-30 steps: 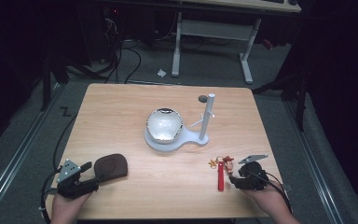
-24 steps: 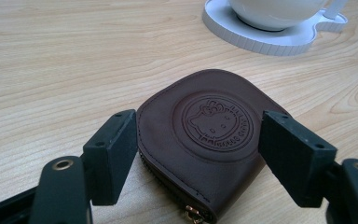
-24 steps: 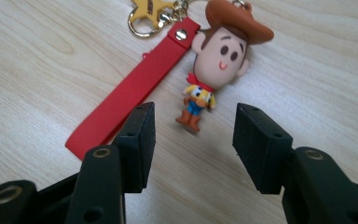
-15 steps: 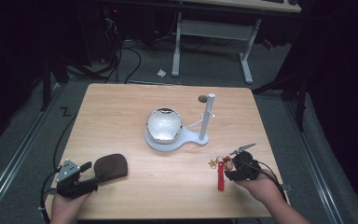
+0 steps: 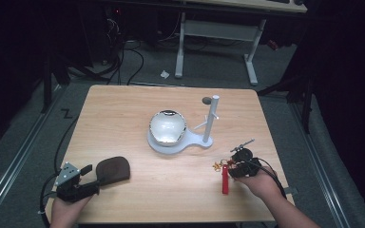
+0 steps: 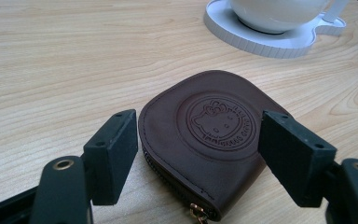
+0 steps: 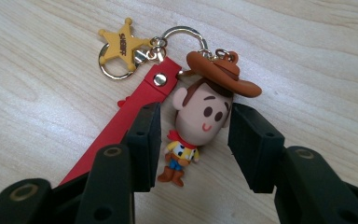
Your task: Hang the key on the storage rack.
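Note:
A brown leather coin pouch (image 5: pixel 114 168) with a stamped cat logo lies at the table's near left. My left gripper (image 5: pixel 91 178) stands open with its jaws on either side of the pouch (image 6: pixel 214 126), not touching it. At the near right lies a keychain: a cowboy figure (image 7: pixel 200 114), a red strap (image 7: pixel 130 112) and a yellow sheriff star (image 7: pixel 120 42). My right gripper (image 7: pixel 193 140) straddles the figure's head. Its jaws have just been closing, with the figure between them and a small gap still at the left pad. In the high view the right gripper (image 5: pixel 230 167) sits over the strap's (image 5: pixel 225 181) upper end.
A white stand (image 5: pixel 195 141) in the table's middle carries a shiny round bowl (image 5: pixel 167 127) and an upright post (image 5: pixel 212 116). A small dark disc (image 5: pixel 206 100) lies behind the post. Cables trail off the near edge from both grippers.
My right gripper has moved left and slightly away from the person, onto the keychain, and its jaws now stand narrower. The left gripper and the pouch have stayed put.

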Motion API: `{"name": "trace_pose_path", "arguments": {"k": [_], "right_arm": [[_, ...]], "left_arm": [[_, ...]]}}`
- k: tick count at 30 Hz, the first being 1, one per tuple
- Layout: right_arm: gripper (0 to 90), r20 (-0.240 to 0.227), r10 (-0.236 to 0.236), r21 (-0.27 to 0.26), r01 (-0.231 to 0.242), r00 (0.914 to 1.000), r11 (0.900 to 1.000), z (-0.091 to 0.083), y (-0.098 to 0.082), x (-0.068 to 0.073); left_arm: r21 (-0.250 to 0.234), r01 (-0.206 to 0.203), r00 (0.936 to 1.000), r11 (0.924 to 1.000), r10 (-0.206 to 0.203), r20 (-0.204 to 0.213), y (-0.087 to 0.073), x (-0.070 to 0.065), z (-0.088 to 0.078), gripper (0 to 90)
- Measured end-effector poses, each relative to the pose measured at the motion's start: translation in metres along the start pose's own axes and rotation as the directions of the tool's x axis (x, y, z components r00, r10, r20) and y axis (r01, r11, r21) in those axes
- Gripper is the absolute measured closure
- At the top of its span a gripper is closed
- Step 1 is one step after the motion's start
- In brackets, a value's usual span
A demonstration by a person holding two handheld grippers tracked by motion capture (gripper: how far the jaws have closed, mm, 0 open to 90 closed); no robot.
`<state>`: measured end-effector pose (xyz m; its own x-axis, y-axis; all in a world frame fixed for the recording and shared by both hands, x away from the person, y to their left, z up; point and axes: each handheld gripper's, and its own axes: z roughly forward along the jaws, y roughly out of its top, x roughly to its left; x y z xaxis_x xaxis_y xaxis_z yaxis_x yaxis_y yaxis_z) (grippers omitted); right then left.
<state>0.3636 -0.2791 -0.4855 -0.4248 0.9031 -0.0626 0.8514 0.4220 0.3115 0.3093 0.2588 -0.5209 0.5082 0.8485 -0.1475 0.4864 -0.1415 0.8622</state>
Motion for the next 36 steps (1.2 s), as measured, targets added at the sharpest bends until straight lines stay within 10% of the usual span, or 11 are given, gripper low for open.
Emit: {"name": "trace_pose_path", "arguments": {"k": [20,36], "right_arm": [[63.6,0.026,-0.015,0.024,0.014,0.9995,1.000,0.011,0.006,-0.003],[65.0,-0.051,-0.012,0.027,0.013,0.9986,1.000,-0.004,0.006,-0.009]], "left_arm": [[0.001,0.002,1.0000,1.0000,-0.002,0.001,0.000,0.001,-0.001,29.0],[0.006,0.003,1.0000,1.0000,-0.003,0.003,-0.001,0.000,0.001,29.4]]}}
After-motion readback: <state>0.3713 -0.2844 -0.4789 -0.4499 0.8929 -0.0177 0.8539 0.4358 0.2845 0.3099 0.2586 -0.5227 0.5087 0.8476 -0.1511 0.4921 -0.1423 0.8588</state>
